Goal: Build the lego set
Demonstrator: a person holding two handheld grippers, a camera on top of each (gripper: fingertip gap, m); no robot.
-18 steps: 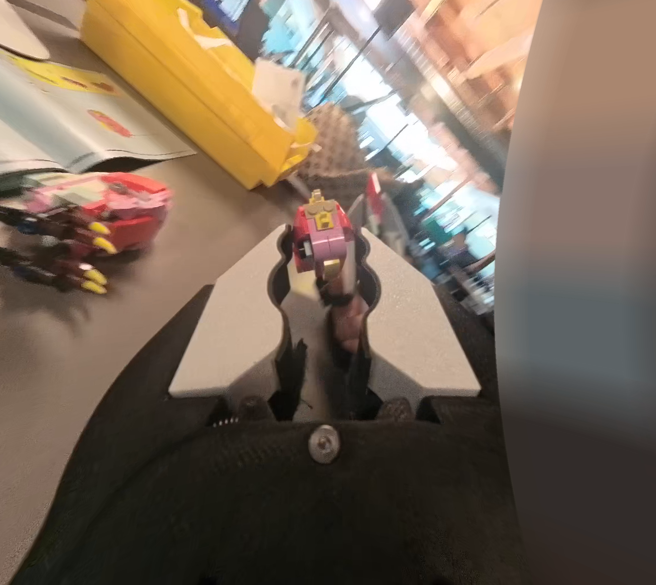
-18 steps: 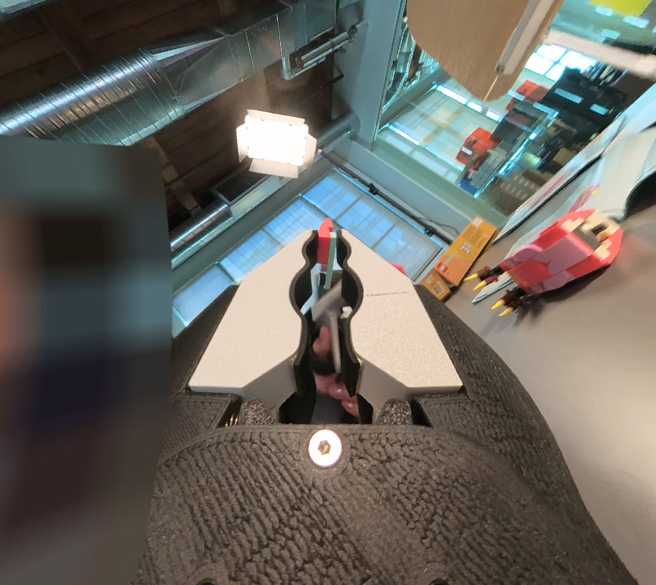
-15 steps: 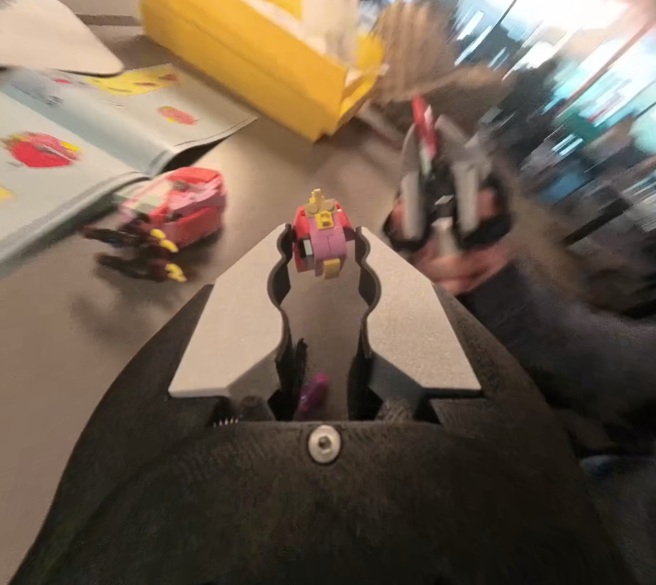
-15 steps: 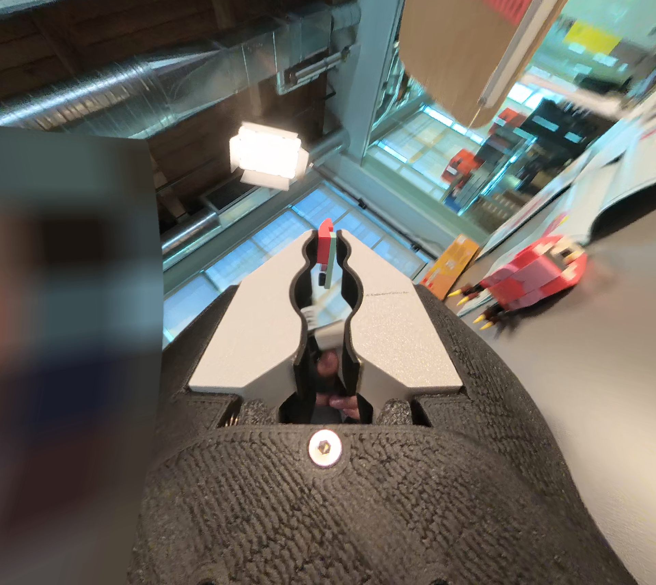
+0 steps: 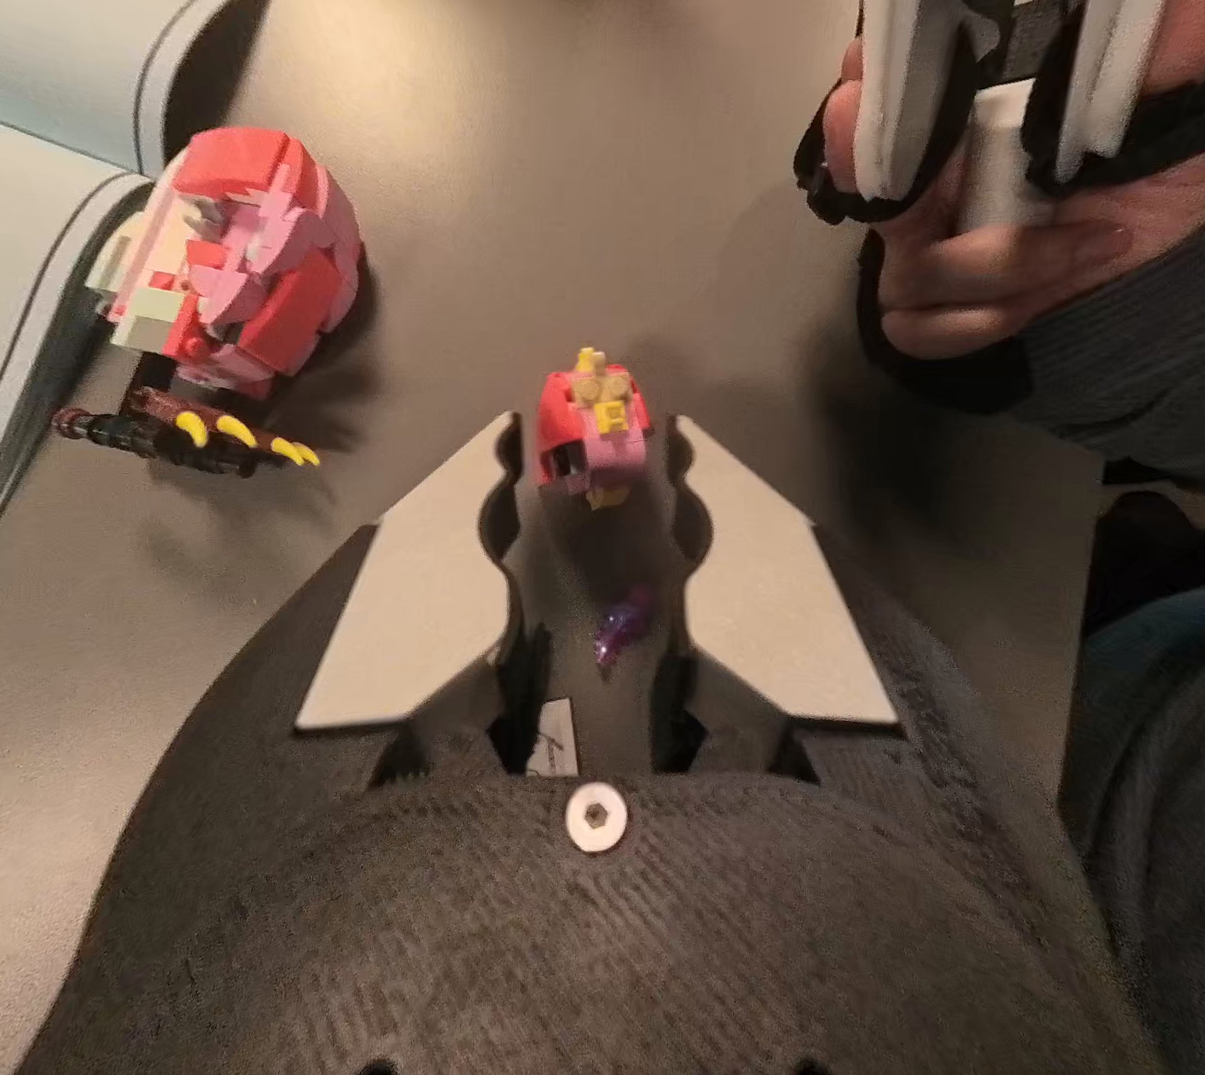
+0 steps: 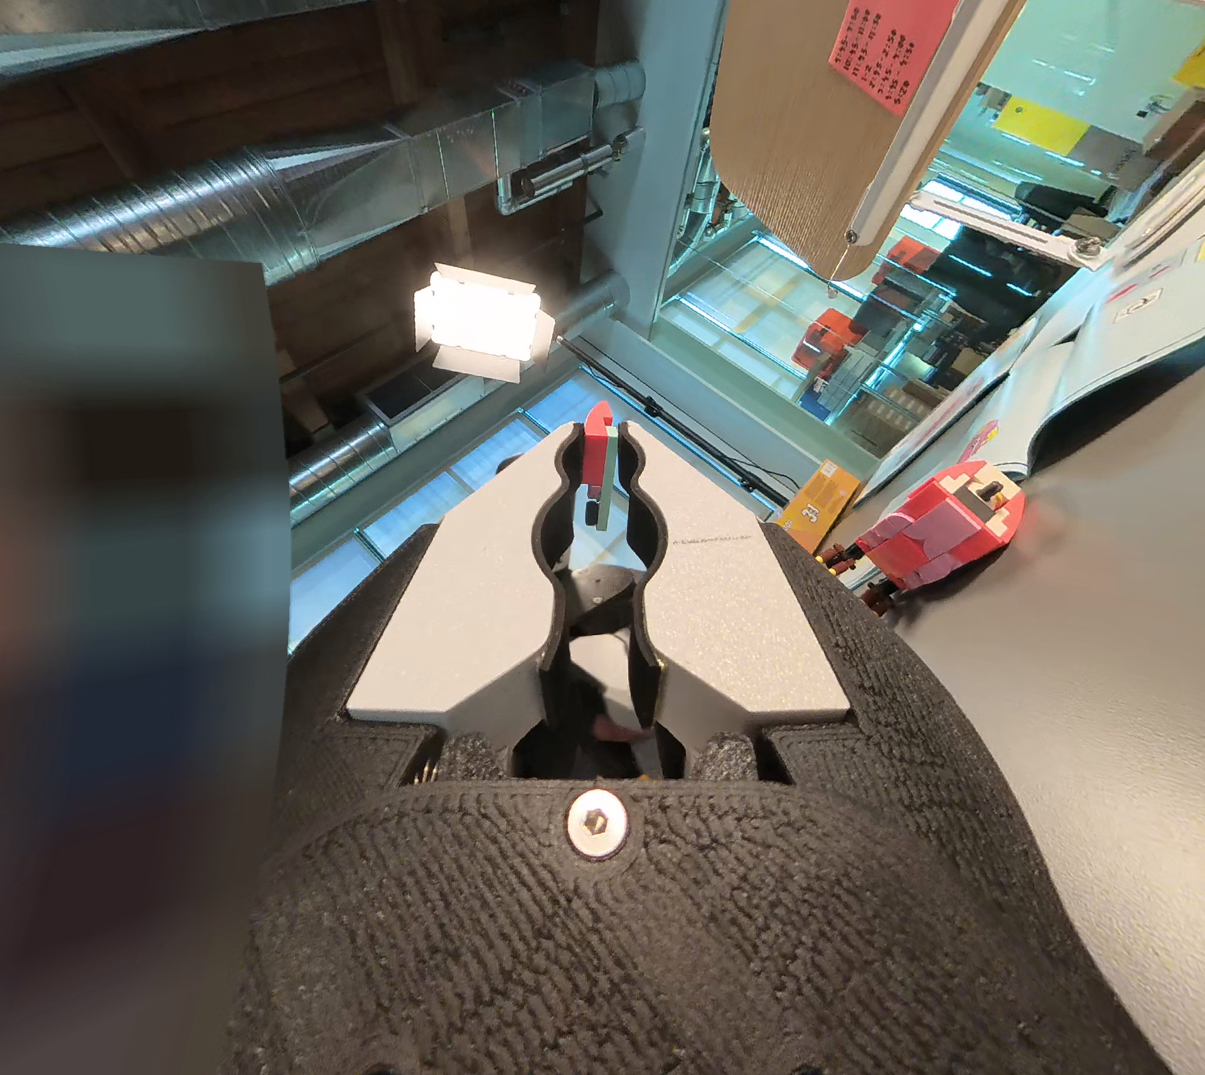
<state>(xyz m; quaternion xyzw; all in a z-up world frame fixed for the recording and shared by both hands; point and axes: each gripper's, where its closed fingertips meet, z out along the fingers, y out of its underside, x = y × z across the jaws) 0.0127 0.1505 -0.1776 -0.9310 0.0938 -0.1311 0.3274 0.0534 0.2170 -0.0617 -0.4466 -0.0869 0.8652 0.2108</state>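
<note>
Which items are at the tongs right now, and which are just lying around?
At the tongs:
- left tongs: open around small red-pink brick build, gaps both sides
- right tongs: clamped on red and pale-green brick piece

Lying about:
- clawed red-pink brick model
- open booklet
- purple piece
- orange box

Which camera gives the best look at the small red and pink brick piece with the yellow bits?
The left wrist view: the small brick piece sits centred between the left gripper's spread fingertips, with gaps showing on both sides. The right wrist view does not show it.
</note>
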